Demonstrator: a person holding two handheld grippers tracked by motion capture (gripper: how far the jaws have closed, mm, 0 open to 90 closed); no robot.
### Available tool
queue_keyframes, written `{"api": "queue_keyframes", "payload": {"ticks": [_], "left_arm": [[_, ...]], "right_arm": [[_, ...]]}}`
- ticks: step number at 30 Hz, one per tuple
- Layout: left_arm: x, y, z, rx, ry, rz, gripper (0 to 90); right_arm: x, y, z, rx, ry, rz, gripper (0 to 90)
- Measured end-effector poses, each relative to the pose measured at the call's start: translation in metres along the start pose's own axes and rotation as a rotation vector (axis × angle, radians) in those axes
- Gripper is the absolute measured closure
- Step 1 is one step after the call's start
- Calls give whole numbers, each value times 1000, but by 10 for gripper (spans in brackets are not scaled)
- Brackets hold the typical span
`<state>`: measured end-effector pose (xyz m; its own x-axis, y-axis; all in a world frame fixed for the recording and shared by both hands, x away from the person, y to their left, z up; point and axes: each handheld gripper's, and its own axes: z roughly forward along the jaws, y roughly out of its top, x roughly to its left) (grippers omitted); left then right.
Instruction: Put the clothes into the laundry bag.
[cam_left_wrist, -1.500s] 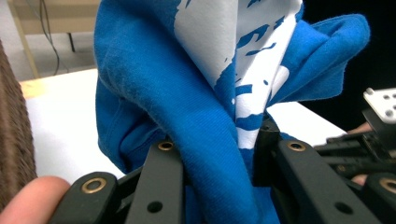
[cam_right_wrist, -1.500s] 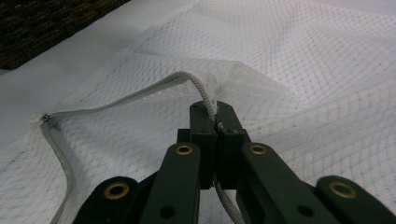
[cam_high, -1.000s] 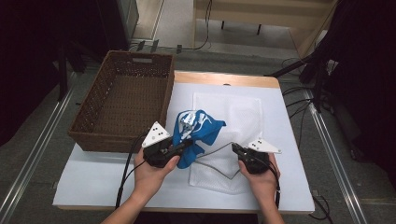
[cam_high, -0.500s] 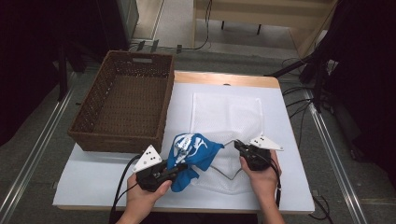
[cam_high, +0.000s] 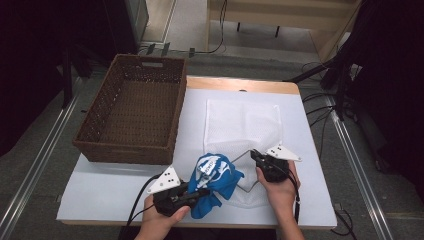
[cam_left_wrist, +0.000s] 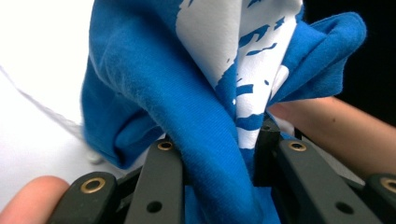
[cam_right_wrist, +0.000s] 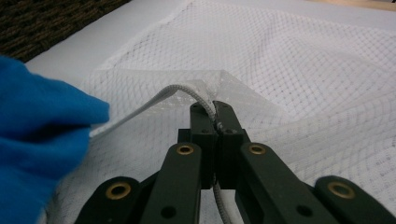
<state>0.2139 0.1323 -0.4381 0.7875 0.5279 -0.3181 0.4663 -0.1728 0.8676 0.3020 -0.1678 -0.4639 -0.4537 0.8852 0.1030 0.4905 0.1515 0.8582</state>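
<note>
Lying just right of the left hand-held gripper (cam_high: 196, 192), near the front edge of the white bench (cam_high: 115, 180) — the mouth of the white mesh laundry bag (cam_high: 243, 122), its long axis running away from the person toward the far edge. Being held up at its corded rim by the right hand-held gripper (cam_high: 256, 156), jaws pressed together on the white cord (cam_right_wrist: 187, 92) and the mesh fold beside it, making a raised flap with a gap opening toward the left hand. Pinching a bunched blue T-shirt (cam_high: 215, 180) with a white print, the left hand-held gripper, cloth wedged between its jaws and hanging in soft folds, touching the bag's lifted edge. Judging from this, needing a short push rightward and forward into the opening, the left hand being the nearer one. Standing well apart at the far left — a brown wicker basket (cam_high: 102, 107).
</note>
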Motion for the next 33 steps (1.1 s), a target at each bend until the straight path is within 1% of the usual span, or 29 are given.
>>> {"api": "queue_keyframes", "payload": {"ticks": [2, 3, 5, 6, 7, 8, 9, 10, 11, 12, 14, 15, 18, 19, 21, 23, 24, 25, 27, 28, 29, 30, 31, 33], "left_arm": [[3, -7, 14, 62, -12, -6, 705], [4, -11, 20, 101, -7, -15, 693], [5, -18, 29, 156, 11, -12, 672], [6, -21, 32, 178, 2, -14, 649], [6, -22, 35, 192, -8, -19, 606], [7, -22, 36, 196, -13, 0, 547], [5, -20, 35, 206, 7, 14, 392], [4, -19, 32, 199, 45, 32, 193], [3, -17, 29, 194, 63, 44, 124], [2, -14, 26, 180, 73, 53, 113], [3, -8, 20, 150, 53, 46, 75], [3, -3, 19, 140, 46, 35, 74], [5, 13, 21, 128, 55, 35, 63], [6, 18, 24, 132, 57, 20, 61], [12, 28, 34, 154, 62, -19, 45], [22, 31, 45, 159, 58, -75, 1], [26, 32, 51, 174, 65, -99, 1], [30, 31, 58, 200, 83, -109, 1], [35, 27, 71, 263, 95, -115, 1], [37, 24, 76, 300, 103, -129, 0], [39, 22, 81, 328, 112, -144, 0], [38, 21, 82, 323, 113, -127, 0], [38, 22, 83, 327, 115, -121, 0], [38, 23, 84, 339, 121, -128, 0]], "right_arm": [[1, 1, 0, -3, -7, 2, 898], [1, 1, -1, -4, -6, 0, 898], [2, 2, -2, -7, -7, 1, 898], [3, 3, -3, -9, -5, 1, 898], [3, 3, -4, -9, -3, -2, 898], [3, 4, -4, -11, -2, -1, 898], [3, 4, -4, -11, -2, -3, 898], [4, 4, -4, -11, 0, -1, 898], [4, 4, -4, -11, 1, -2, 898], [4, 4, -4, -10, 0, -3, 897], [3, 4, -5, -9, 3, 1, 897], [3, 4, -5, -10, 10, 2, 896], [3, 5, -5, -5, 22, 9, 895], [3, 5, -5, -4, 25, 8, 894], [3, 6, -5, -4, 25, 2, 894], [4, 6, -6, -2, 29, 4, 893], [4, 6, -6, -1, 31, 4, 892], [4, 6, -6, 0, 32, 3, 892], [5, 6, -7, -1, 35, -2, 893], [5, 6, -6, -1, 37, -6, 892], [5, 6, -7, 0, 39, -7, 892], [5, 6, -6, 1, 39, -8, 892], [5, 6, -6, 2, 40, -8, 892], [5, 6, -6, 3, 42, -9, 892]]}}
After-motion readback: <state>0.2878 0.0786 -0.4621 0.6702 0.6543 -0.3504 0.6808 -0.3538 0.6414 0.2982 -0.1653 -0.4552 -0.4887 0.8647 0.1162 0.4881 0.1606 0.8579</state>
